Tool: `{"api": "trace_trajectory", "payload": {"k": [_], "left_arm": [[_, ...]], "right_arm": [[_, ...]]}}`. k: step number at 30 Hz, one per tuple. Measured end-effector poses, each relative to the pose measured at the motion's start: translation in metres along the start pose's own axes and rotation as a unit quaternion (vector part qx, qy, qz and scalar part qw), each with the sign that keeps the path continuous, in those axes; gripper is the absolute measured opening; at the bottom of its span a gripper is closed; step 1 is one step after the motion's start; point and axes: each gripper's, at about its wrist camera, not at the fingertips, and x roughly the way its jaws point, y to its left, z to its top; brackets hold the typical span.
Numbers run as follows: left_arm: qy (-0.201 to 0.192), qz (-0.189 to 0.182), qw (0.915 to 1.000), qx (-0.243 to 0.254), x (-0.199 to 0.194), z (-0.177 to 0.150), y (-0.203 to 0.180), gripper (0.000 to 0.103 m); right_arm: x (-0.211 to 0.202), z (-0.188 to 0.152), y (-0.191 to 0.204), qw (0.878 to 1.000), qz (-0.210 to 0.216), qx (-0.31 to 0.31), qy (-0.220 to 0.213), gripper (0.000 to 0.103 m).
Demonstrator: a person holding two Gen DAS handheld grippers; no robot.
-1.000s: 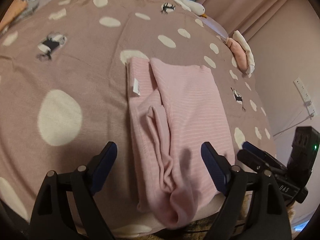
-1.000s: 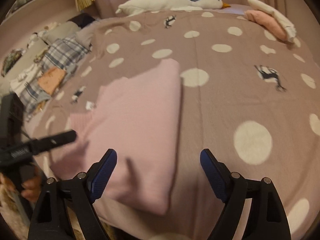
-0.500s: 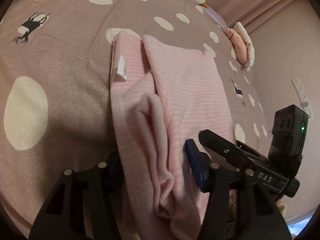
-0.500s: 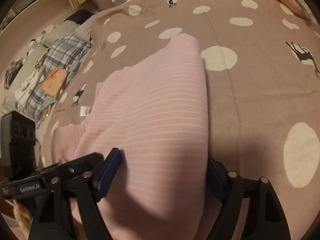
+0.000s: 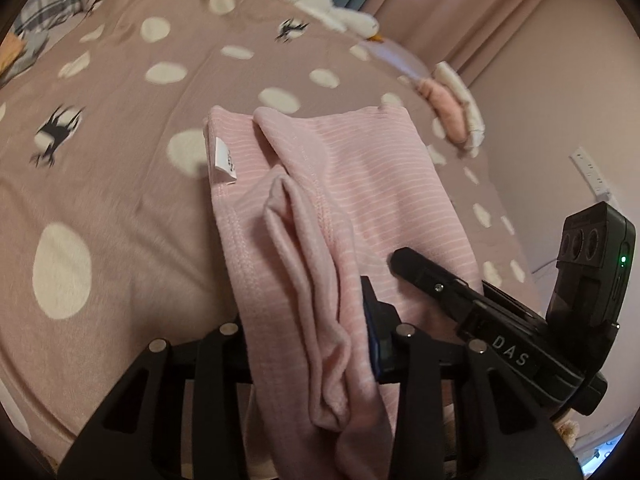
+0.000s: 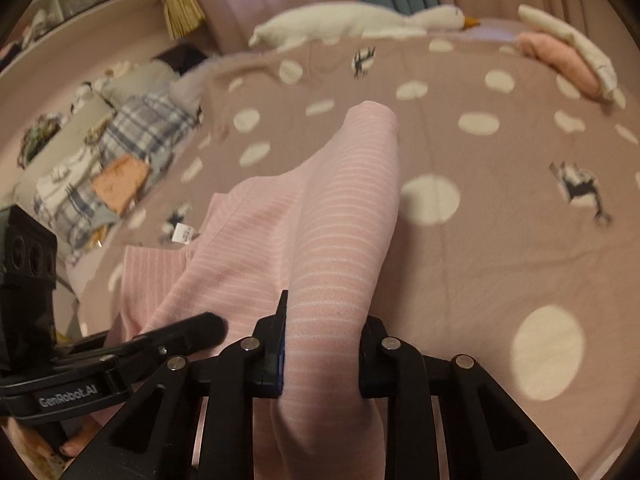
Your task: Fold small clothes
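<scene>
Left wrist view: my left gripper (image 5: 316,344) pinches the near edge of a pink striped garment (image 5: 360,184), its fingers closed narrow on a bunched fold of the cloth. The garment lies on a mauve bedspread (image 5: 120,200) with white spots, stretching away from me toward the far side, a small white label (image 5: 225,160) on its left edge. To the right I see my right gripper (image 5: 404,260) from the side, its tip resting on the same near hem. From the right wrist view, my right gripper (image 6: 322,344) is clamped on a raised ridge of the garment (image 6: 344,220), the cloth squeezed between its two fingers, and my left gripper (image 6: 208,326) sits just to the left. Far across the bed lie a white goose plush (image 6: 360,20) and a folded pink and cream pile (image 6: 568,56) at the far right.
</scene>
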Motion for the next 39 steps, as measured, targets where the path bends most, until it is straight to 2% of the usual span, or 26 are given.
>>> {"api": "trace_trajectory", "payload": {"k": [6,13,33,39], "left_arm": [[-0.014,-0.014,0.9995,0.025,0.007,0.01,-0.032,0.038],[-0.003,-0.009,0.9989,0.046,0.032,0.015,-0.053,0.038],[0.056,0.038,0.9973,0.03,0.089,-0.002,-0.046,0.038],[0.072,0.05,0.996,0.019,0.098,-0.006,-0.038,0.047]], "right_arm": [[-0.031,0.014,-0.018,0.999,-0.012,0.0,-0.034,0.026],[-0.034,0.013,-0.041,0.999,-0.031,0.02,-0.038,0.026],[0.007,-0.007,-0.077,0.996,-0.043,0.071,0.027,0.026],[0.012,-0.013,-0.084,0.993,-0.054,0.093,0.042,0.031]]}}
